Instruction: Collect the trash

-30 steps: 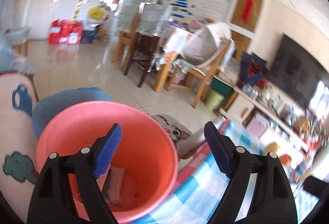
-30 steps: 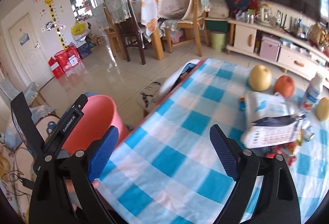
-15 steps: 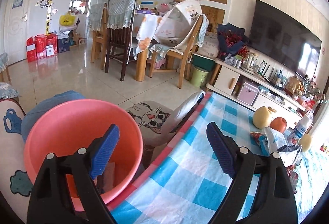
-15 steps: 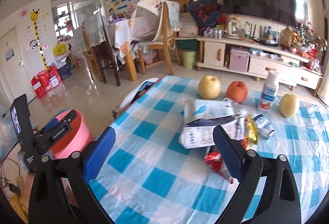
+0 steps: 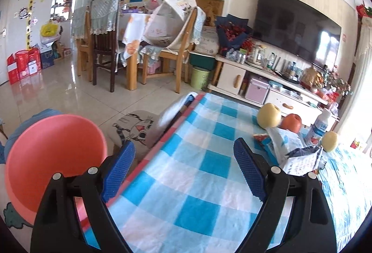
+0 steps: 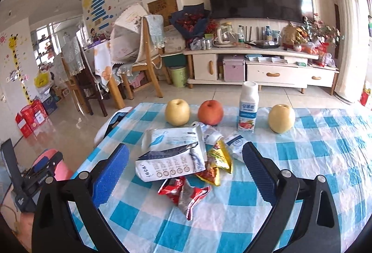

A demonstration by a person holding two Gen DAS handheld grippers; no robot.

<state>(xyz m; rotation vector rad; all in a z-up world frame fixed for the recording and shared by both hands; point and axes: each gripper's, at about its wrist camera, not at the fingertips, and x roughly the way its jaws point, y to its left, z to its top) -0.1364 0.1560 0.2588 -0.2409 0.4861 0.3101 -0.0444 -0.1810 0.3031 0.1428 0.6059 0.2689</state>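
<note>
A heap of trash lies on the blue-checked tablecloth (image 6: 313, 155): a white and navy pouch (image 6: 172, 160), a red wrapper (image 6: 183, 192), a yellow wrapper (image 6: 219, 156) and small white packets (image 6: 236, 143). My right gripper (image 6: 186, 174) is open and empty, hovering just in front of the heap. The pink bin (image 5: 53, 160) stands off the table's left edge; it also shows in the right wrist view (image 6: 50, 164). My left gripper (image 5: 183, 171) is open and empty, over the table's left edge beside the bin. The pouch (image 5: 300, 157) lies far right of it.
Two yellow apples (image 6: 177, 112) (image 6: 281, 118), a red apple (image 6: 210, 112) and a white drink bottle (image 6: 248, 110) stand in a row behind the trash. A cat-print cushion (image 5: 137, 127) sits by the table edge. Chairs and a TV cabinet stand beyond.
Both grippers swung right, away from the bin and toward the table. The trash heap came between the right gripper's fingers. The bin slid to the left of the left wrist view.
</note>
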